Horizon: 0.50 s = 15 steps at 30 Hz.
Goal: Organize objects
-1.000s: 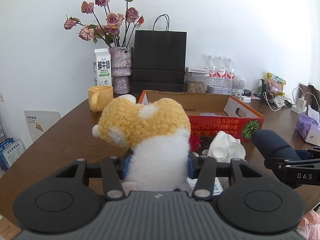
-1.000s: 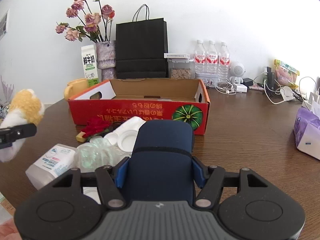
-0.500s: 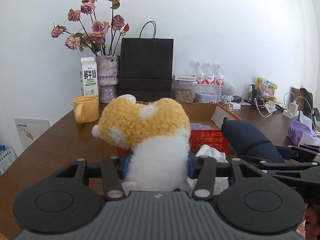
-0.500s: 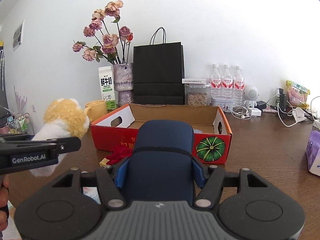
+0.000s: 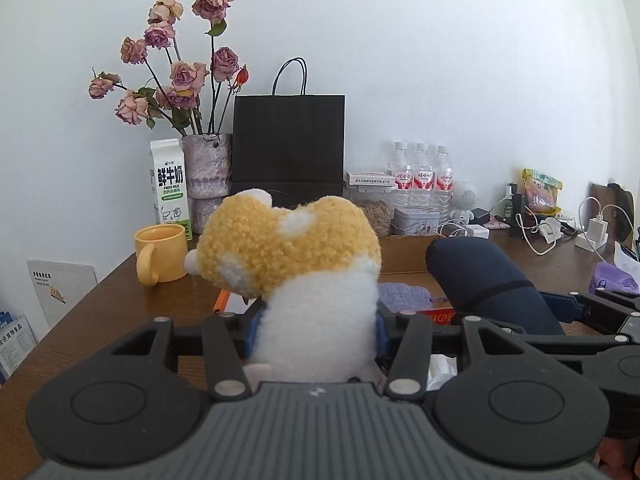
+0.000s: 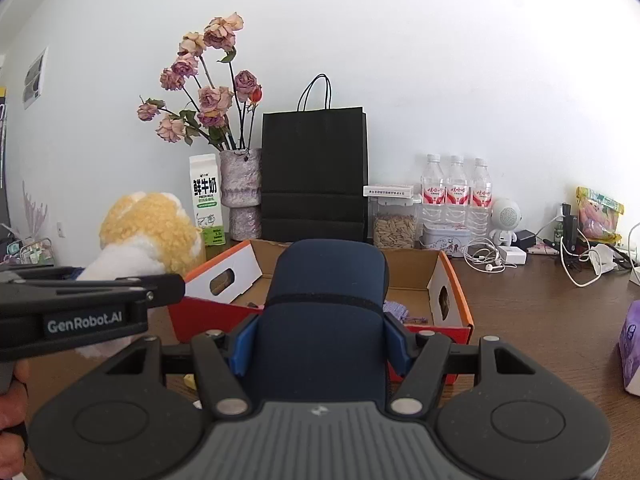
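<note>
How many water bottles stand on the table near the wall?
3. They stand in a row by the wall, right of the black paper bag: left bottle, middle bottle, right bottle. More may be hidden behind.

Fluffy plush toy [image 5: 304, 264], smooth navy fabric case [image 6: 326, 304], cardboard box [image 6: 448, 292].

The milk carton [image 6: 207, 200], vase [image 6: 240, 196] and paper bag [image 6: 314, 176] stand behind the cardboard box [image 6: 452, 300].

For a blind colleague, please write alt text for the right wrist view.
The right gripper is shut on a padded navy blue case, held before an open red cardboard box on a brown wooden table. At left, the left gripper holds a fluffy yellow-and-white plush toy.
</note>
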Motion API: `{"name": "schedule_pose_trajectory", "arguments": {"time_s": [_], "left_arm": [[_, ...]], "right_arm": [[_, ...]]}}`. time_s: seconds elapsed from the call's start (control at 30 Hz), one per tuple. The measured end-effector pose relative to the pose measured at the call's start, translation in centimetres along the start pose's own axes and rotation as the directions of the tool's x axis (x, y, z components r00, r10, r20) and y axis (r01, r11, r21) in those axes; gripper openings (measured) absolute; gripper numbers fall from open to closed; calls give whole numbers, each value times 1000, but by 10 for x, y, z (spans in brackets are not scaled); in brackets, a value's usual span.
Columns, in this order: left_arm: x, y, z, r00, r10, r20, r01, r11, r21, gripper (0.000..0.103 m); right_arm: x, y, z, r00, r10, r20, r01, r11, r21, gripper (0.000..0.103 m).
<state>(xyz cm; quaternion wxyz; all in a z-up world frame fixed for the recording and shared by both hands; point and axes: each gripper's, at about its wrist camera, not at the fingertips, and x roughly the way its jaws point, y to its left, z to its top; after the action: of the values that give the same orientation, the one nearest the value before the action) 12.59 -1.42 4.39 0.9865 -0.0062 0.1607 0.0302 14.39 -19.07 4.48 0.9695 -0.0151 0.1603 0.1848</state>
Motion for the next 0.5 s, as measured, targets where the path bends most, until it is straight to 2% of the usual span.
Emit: {"name": "schedule_pose_trajectory", "arguments": {"time_s": [0.5], "left_arm": [[57, -3, 34, 999, 31, 13, -31, 999, -7, 51]], "right_arm": [[59, -17, 32, 998, -63, 31, 63, 998, 4, 62]]}}
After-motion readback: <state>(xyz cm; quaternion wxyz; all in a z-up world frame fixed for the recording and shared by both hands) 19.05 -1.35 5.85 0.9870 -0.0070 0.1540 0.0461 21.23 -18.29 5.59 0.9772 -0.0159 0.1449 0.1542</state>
